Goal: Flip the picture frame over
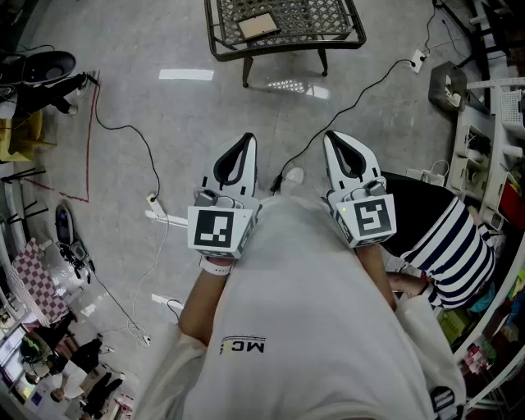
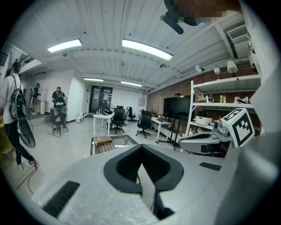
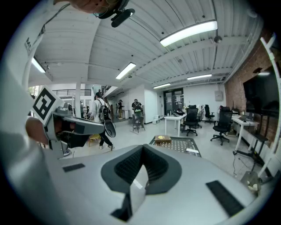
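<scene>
Well, left claw [image 1: 245, 141] and right claw [image 1: 334, 139] both clenched, empty; picture frame [image 1: 258, 26] lies flat on the mesh bench [image 1: 215, 43], likely light, stiff, fragile, so pinch its rim

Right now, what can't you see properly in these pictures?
Picture frame: too small and far in the head view to tell which side faces up.
Mesh table: its far side is cut off by the head view's top edge.
Person in a striped shirt: mostly hidden behind the white shirt in the head view.
</scene>
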